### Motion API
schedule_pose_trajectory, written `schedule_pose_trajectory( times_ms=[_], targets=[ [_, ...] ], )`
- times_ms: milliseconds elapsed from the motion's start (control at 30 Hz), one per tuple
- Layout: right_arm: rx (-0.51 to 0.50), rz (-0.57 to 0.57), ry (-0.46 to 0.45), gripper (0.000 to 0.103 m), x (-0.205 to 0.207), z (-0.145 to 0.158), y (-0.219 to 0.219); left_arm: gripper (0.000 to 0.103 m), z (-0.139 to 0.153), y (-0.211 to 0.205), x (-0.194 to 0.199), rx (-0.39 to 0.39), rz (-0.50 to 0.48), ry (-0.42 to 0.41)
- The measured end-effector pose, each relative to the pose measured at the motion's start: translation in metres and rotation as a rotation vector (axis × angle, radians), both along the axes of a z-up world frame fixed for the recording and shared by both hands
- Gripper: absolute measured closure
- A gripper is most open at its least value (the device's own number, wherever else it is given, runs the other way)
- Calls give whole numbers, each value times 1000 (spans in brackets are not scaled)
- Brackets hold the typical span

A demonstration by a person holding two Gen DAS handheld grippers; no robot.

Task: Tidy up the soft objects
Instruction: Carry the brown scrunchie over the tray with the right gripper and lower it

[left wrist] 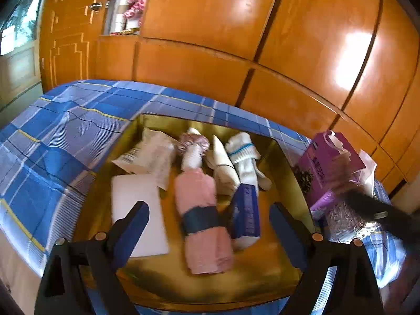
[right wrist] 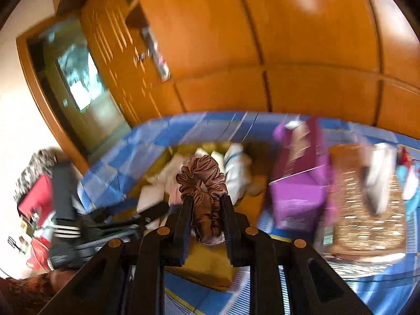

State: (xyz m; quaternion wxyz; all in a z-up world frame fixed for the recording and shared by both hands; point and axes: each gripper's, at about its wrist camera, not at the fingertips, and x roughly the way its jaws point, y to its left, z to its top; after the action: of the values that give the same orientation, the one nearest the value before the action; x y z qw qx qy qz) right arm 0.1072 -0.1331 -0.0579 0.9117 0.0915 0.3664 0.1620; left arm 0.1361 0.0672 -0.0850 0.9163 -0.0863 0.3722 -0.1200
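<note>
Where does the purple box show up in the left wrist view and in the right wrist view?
Left wrist view: the purple box stands at the right edge, on the blue plaid cloth just right of the gold tray.
Right wrist view: the box sits right of centre, blurred, right of the tongs.
Shared landmark: the white sock with a blue stripe in the tray.

One gold box (left wrist: 286, 162) is sitting on the bed (left wrist: 52, 136), holding one pink rolled towel (left wrist: 202, 210), one white sock bundle (left wrist: 242, 155), one white pad (left wrist: 136, 210), one blue-banded packet (left wrist: 246, 215) and one crinkled white packet (left wrist: 152, 155). One brown scrunchie (right wrist: 204, 183) is showing in the right wrist view. One purple box (left wrist: 323, 170) is standing beside the gold box.
</note>
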Motion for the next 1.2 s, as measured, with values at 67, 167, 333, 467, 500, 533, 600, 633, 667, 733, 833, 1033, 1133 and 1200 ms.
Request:
schedule_pose_trajectory(
  times_ms=[67, 167, 333, 467, 500, 533, 600, 633, 667, 733, 833, 1033, 1133, 1200],
  targets=[
    [-20, -31, 28, 82, 15, -13, 8, 9, 2, 7, -1, 0, 11, -9],
    [-24, -100, 69, 81, 38, -27, 8, 8, 2, 16, -2, -6, 26, -9],
    [-121, -194, 97, 75, 57, -43, 18, 8, -4, 28, 0, -28, 51, 14],
    [-192, -237, 123, 69, 66, -54, 22, 8, -8, 33, 1, -47, 61, 35],
    [-205, -247, 133, 69, 68, -57, 22, 8, -10, 34, 2, -49, 63, 39],
    [-202, -246, 136, 69, 68, -59, 21, 8, -10, 33, 2, -49, 62, 42],
    [-179, -234, 147, 68, 68, -60, 18, 8, -11, 33, 2, -48, 61, 43],
    [-162, -226, 153, 68, 66, -60, 17, 8, -11, 33, 2, -49, 60, 43],
    [-143, -212, 150, 68, 63, -58, 16, 8, -11, 33, 2, -50, 58, 43],
    [-107, -163, 131, 68, 50, -50, 14, 8, -12, 32, 3, -54, 51, 46],
    [-79, -72, 86, 68, 26, -37, 12, 8, -11, 29, 3, -59, 40, 48],
    [-129, -2, -67, 68, -26, -9, -2, 8, -9, 17, 1, -57, 8, 45],
    [-132, -19, -147, 68, -49, 5, -18, 8, -6, 9, 0, -51, -17, 41],
    [-126, -46, -200, 68, -61, 12, -32, 8, -4, 4, -1, -52, -38, 34]
  ],
)
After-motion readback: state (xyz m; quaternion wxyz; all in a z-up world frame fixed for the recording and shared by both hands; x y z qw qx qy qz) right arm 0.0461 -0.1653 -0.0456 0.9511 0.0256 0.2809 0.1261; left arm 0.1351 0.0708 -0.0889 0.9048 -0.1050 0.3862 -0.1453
